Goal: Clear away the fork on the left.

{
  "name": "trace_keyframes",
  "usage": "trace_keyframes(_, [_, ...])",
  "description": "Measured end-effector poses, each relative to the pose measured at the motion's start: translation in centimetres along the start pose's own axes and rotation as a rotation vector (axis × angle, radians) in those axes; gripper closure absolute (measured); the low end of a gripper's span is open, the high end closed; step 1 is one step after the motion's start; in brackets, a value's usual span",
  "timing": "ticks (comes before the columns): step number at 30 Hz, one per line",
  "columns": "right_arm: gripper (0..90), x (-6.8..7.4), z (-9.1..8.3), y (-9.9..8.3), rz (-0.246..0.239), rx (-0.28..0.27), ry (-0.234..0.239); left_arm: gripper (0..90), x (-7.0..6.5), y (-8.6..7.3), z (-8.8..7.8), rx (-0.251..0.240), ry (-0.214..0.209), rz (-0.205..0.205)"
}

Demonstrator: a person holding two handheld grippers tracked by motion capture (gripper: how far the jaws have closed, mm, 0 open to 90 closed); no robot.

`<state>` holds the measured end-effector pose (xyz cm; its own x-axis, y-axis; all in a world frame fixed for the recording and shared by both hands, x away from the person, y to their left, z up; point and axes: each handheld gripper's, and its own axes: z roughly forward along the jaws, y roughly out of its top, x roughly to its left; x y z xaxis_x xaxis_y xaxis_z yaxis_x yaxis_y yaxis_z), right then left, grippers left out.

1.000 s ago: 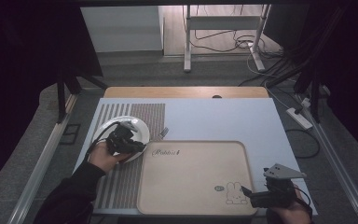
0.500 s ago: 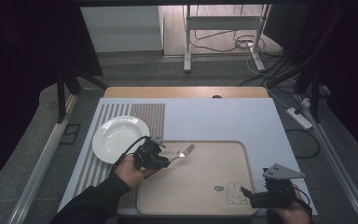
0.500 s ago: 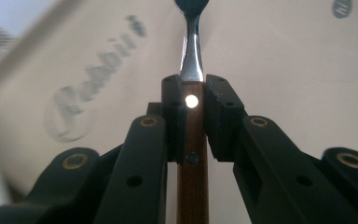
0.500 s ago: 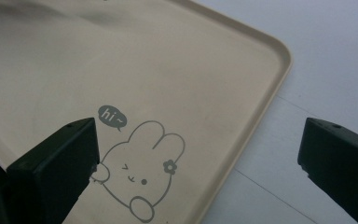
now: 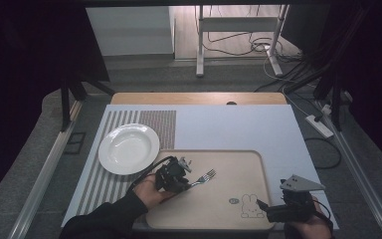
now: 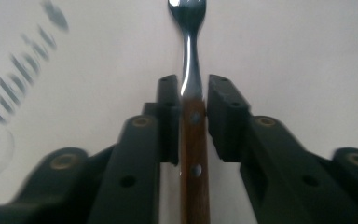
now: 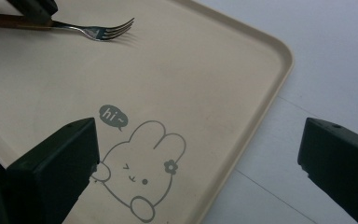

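Observation:
A fork (image 5: 204,178) with a brown wooden handle and steel tines lies low over the beige tray (image 5: 229,152), left of its middle. My left gripper (image 5: 188,181) is shut on the fork's handle (image 6: 193,135); its jaws have just been closing, with the handle between the pads. The tines point away to the right in the high view. My right gripper (image 5: 262,206) hovers open over the tray's front right corner, above the rabbit drawing (image 7: 140,177), with nothing between its jaws. In the right gripper view the fork (image 7: 100,30) shows at the upper left.
A white plate (image 5: 128,148) sits on a striped mat (image 5: 149,122) left of the tray. The tray's rim (image 7: 279,60) curves near the pale table cover (image 5: 238,124). Cables and a stand lie on the floor beyond the table.
My left gripper has carried the fork from beside the plate rightward and nearer the person, onto the tray. The right gripper has stayed put.

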<state>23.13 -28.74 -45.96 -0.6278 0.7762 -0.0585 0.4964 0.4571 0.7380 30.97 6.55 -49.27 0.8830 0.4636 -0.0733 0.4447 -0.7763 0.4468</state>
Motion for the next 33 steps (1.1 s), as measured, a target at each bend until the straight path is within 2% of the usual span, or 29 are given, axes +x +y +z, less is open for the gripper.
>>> trace_keyframes(1, [0.0, 0.0, 0.0, 0.0, 0.000, 0.001, 0.000, 88.2, 0.0, 0.3, 0.1, 0.000, -0.008, 0.007])
trace_keyframes(3, [0.0, 0.0, 0.0, 0.0, -0.001, 0.003, -0.001, 88.7, 0.1, 0.9, 0.6, -0.003, -0.055, 0.019])
trace_keyframes(4, [0.0, 0.0, 0.0, 0.0, 0.000, 0.003, -0.001, 88.7, 0.1, 0.9, 0.6, -0.003, -0.055, 0.019])
trace_keyframes(5, [0.0, 0.0, 0.0, 0.0, 0.000, 0.003, -0.001, 88.7, 0.1, 1.5, 1.3, -0.002, -0.078, 0.033])
trace_keyframes(8, [0.0, 0.0, 0.0, 0.0, 0.000, 0.004, 0.000, 88.7, 0.0, 2.1, 2.2, -0.004, -0.097, 0.041])
trace_keyframes(12, [0.0, 0.0, 0.0, 0.0, -0.001, 0.005, 0.001, 88.7, 0.1, 2.4, 2.9, -0.003, -0.082, 0.041])
trace_keyframes(17, [0.0, 0.0, 0.1, 0.0, -0.003, 0.006, 0.002, 88.7, 0.7, 2.2, 2.8, -0.009, -0.055, 0.023])
trace_keyframes(22, [0.0, 0.0, 0.1, 0.0, -0.003, 0.006, 0.000, 88.6, 2.5, 1.5, 2.3, -0.007, -0.016, -0.028])
trace_keyframes(23, [0.0, 0.0, 0.1, 0.0, -0.003, 0.006, 0.000, 88.7, 2.5, 1.5, 2.3, -0.007, -0.016, -0.028])
trace_keyframes(25, [0.0, 0.0, 0.1, 0.0, -0.001, 0.007, 0.000, 88.7, 3.6, 1.0, 2.0, -0.005, 0.001, -0.061])
trace_keyframes(27, [0.0, 0.0, 0.0, 0.0, -0.001, 0.006, 0.000, 88.7, 4.0, 0.8, 1.9, -0.001, 0.007, -0.069])
trace_keyframes(29, [0.0, 0.0, 0.1, 0.0, -0.002, 0.007, 0.000, 88.6, 5.0, 0.2, 1.5, 0.003, 0.017, -0.103])
trace_keyframes(33, [0.0, 0.0, 0.0, 0.0, -0.002, 0.007, 0.000, 88.6, 5.9, -0.3, 1.1, 0.010, 0.023, -0.132])
